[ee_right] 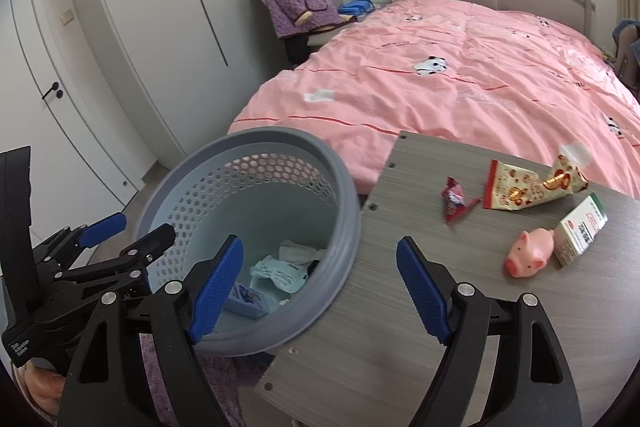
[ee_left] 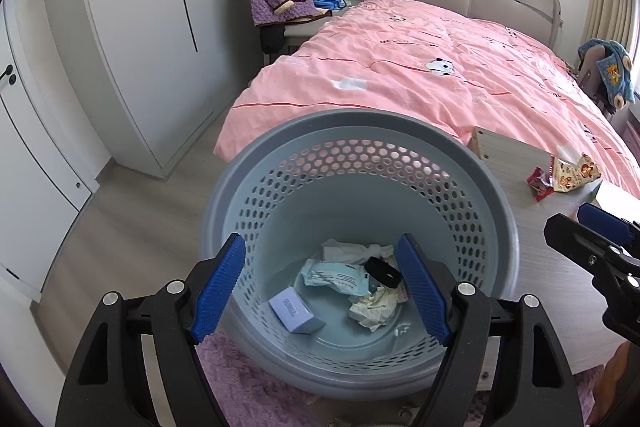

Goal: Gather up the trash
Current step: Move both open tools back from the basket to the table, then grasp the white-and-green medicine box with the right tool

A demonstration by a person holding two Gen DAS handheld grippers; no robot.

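A grey perforated trash basket [ee_left: 224,195] [ee_right: 352,203] stands on the floor beside a grey wooden table [ee_right: 420,307]. Inside lie crumpled tissues [ee_left: 374,309], a pale blue packet [ee_left: 332,277], a small box [ee_left: 294,315] and a black piece [ee_left: 382,271]. My left gripper [ee_left: 320,291] is open and empty over the basket; it also shows in the right wrist view [ee_right: 132,231]. My right gripper [ee_right: 320,291] is open and empty above the table's near edge. On the table lie a red candy wrapper [ee_right: 454,201] and a snack bag [ee_right: 528,187].
A pink toy pig [ee_right: 528,255] and a small white box [ee_right: 580,231] sit on the table's right side. A bed with a pink cover [ee_right: 460,83] lies behind. A purple rug [ee_left: 248,383] is under the basket. White wardrobe doors [ee_left: 132,39] stand left.
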